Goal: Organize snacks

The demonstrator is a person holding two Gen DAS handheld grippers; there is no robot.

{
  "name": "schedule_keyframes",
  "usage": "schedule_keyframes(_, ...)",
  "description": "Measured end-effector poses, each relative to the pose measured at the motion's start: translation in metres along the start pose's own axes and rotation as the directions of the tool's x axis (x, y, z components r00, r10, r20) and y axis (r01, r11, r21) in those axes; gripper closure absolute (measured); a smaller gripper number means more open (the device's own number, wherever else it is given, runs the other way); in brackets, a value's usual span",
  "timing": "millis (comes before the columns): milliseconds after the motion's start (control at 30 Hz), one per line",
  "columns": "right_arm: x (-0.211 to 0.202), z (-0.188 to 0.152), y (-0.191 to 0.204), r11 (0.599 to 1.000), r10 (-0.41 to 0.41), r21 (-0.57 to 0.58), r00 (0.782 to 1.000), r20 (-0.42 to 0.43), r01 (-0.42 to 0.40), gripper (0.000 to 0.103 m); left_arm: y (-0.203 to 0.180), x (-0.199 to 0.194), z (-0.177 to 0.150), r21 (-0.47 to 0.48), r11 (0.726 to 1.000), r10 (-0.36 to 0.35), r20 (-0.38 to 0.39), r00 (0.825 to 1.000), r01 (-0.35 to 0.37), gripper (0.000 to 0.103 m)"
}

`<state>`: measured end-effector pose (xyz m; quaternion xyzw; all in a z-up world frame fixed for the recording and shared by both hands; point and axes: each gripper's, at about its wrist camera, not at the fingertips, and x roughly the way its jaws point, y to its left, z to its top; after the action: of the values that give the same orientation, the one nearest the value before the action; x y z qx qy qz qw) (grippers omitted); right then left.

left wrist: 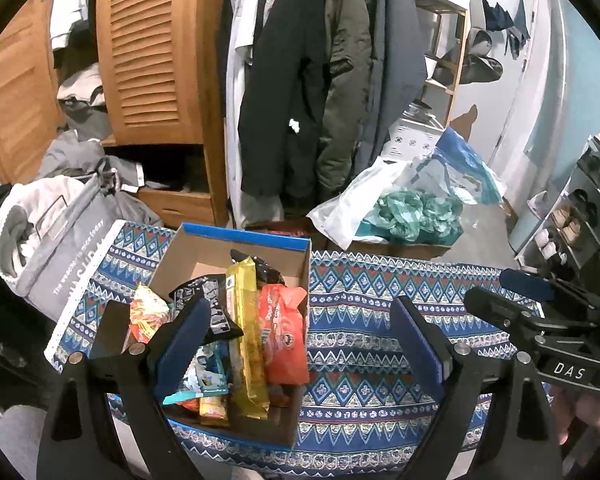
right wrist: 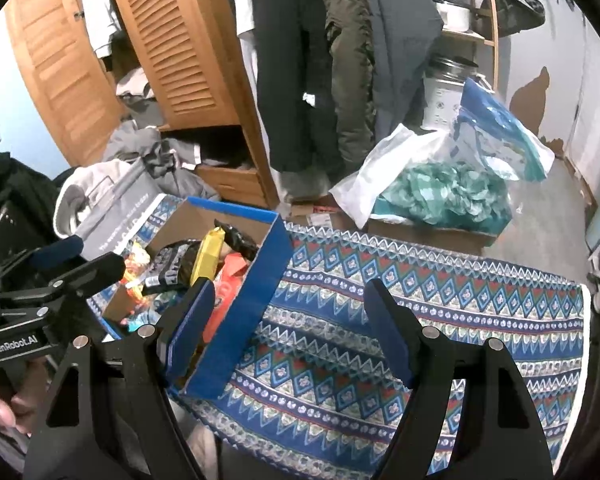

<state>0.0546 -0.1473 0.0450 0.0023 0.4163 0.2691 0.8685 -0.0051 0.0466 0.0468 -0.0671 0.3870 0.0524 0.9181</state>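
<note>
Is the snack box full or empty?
Pretty full. The cardboard box holds many packets: a long yellow one, an orange one and a black one.

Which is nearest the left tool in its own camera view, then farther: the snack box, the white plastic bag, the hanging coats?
1. Snack box, just beyond the left tool, lower left.
2. White plastic bag, past the patterned cloth, right.
3. Hanging coats, at the back.

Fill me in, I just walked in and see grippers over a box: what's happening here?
A person holds a gripper in each hand above a cardboard box of snack packets on a patterned cloth. The left gripper and right gripper are both open and hold nothing. The long yellow packet, orange packet and the others all lie in the box.
</note>
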Motion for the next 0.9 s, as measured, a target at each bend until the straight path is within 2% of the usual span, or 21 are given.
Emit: schedule_keyframes(900, 0.0045, 0.0000, 0.0057, 1.000, -0.002, -0.001, 1.000, -0.007, 0.002, 0.027, 0.0016, -0.0015, -0.0007, 0.018, 1.000, 0.019, -0.009, 1.000, -0.019, 0.011)
